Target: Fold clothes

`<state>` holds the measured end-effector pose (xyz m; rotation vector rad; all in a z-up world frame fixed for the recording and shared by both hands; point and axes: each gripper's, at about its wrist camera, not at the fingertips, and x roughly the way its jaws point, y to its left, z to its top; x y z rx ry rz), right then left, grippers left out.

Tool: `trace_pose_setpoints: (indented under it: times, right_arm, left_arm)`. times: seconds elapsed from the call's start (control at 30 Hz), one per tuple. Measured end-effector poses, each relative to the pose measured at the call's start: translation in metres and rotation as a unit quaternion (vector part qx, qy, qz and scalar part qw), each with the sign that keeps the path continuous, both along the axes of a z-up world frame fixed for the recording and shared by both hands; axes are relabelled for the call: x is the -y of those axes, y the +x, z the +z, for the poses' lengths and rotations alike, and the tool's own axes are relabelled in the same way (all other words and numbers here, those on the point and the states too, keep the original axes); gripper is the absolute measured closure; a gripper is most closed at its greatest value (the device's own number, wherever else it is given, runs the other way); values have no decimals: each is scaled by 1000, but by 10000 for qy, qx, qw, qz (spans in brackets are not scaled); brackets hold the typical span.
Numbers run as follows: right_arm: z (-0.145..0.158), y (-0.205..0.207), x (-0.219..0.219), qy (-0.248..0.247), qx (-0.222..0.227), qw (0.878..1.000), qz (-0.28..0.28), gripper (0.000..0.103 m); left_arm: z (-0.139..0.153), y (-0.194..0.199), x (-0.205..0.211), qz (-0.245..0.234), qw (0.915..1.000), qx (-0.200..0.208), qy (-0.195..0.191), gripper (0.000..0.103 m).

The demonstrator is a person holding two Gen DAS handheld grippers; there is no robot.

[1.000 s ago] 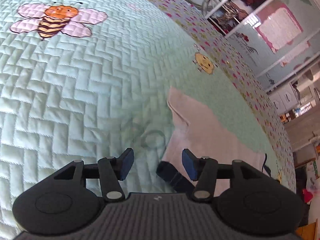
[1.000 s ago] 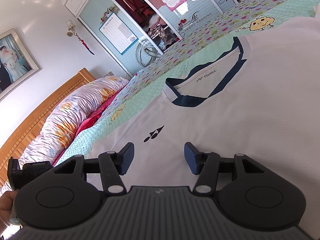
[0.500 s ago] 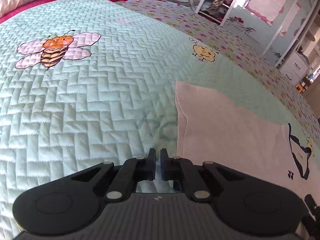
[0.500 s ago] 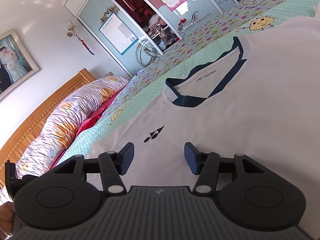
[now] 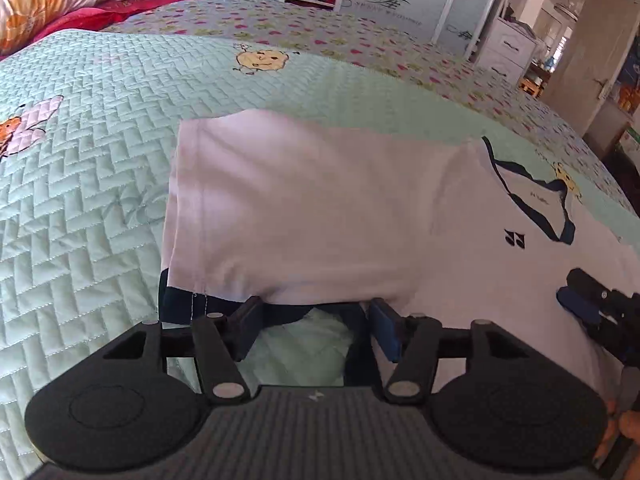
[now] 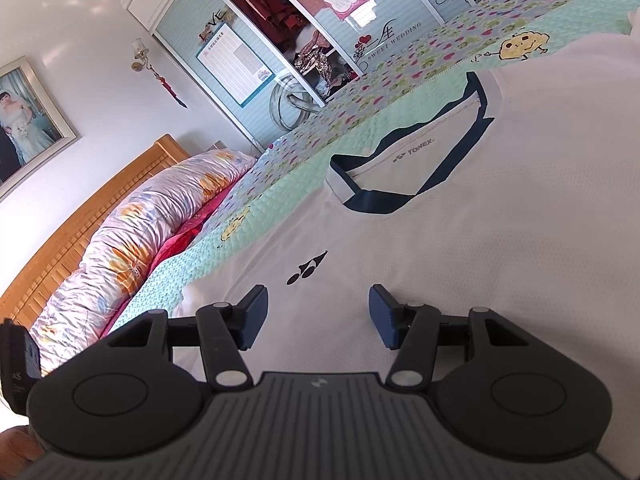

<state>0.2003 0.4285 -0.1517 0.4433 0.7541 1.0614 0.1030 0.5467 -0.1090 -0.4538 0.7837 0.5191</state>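
Here your white shirt (image 5: 320, 208) lies spread on the mint quilted bedspread (image 5: 80, 208) of the bed, collar end toward the flowered border by the wardrobe. In the left wrist view one sleeve (image 5: 256, 200) lies folded flat across the chest, its navy cuff (image 5: 180, 304) showing at the near edge. Your left claw (image 5: 314, 322) sits right at that near edge; its jaws are opening, with a gap of bedspread and the sleeve's dark hem between them, and neither pad presses on the cloth. The small black logo (image 5: 514, 237) and the navy-trimmed collar (image 5: 532, 196) lie off to the right, and the tip of your other tool shows at the right edge (image 5: 592, 308).

Your right claw (image 6: 316, 314) hovers over the shirt's chest, jaws standing apart with bare white fabric (image 6: 500, 260) between them, gripping nothing. Just ahead of it sits the logo (image 6: 306, 269), and beyond that the collar (image 6: 408, 168) with its printed label. A flowered pillow (image 6: 132, 248) rests against the wooden headboard (image 6: 80, 224) at the left, with a framed picture (image 6: 24, 120) on the wall above.
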Motion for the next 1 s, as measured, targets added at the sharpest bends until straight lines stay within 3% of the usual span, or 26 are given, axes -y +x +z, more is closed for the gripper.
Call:
trace_pose_setpoints:
  times: [0.07,0.13,0.17,0.23,0.33,0.4,0.53,0.6,0.67,0.73,0.93,1.0]
  right_arm:
    - [2,1,-2,-39,-27,10000,79,38]
    - [11,3,-8,-251,-119,9991,320,32]
    - [17,5,-7,-361,-239,9979,478,31]
    - [32,8,5,-393,-553,9951,723,31]
    - [51,20,77,160,-995,9946,246,31]
    - [62,38,134,328,-997,9937,-383,31]
    - [73,101,235,-235,-594,9832,-1710,31]
    - [67,134,264,-535,-622,9762,-2006,33]
    - [50,167,272,-728,-810,9780,-1779,45]
    - [32,191,268,-885,-1052,9767,-1650,51]
    - [6,209,250,-516,-1527,9755,-1499,55]
    - [2,212,250,-505,-1676,9733,-1484,74]
  left_arm:
    - [10,10,6,245,9990,-333,173,41]
    - [28,18,27,416,9959,-445,669,47]
    - [40,21,40,347,9953,-276,856,47]
    - [58,30,68,109,9963,171,839,45]
    - [66,60,112,-503,9957,714,300,41]
    - [56,85,138,-854,9935,748,77,40]
    - [15,114,153,-724,9909,704,-886,40]
    - [-5,112,158,-514,9906,829,-960,41]
    - [-15,110,163,-436,9901,903,-981,40]
    - [-15,107,167,-477,9899,930,-953,40]
    - [-13,108,170,-518,9900,866,-989,39]
    - [-12,109,170,-535,9901,845,-985,39]
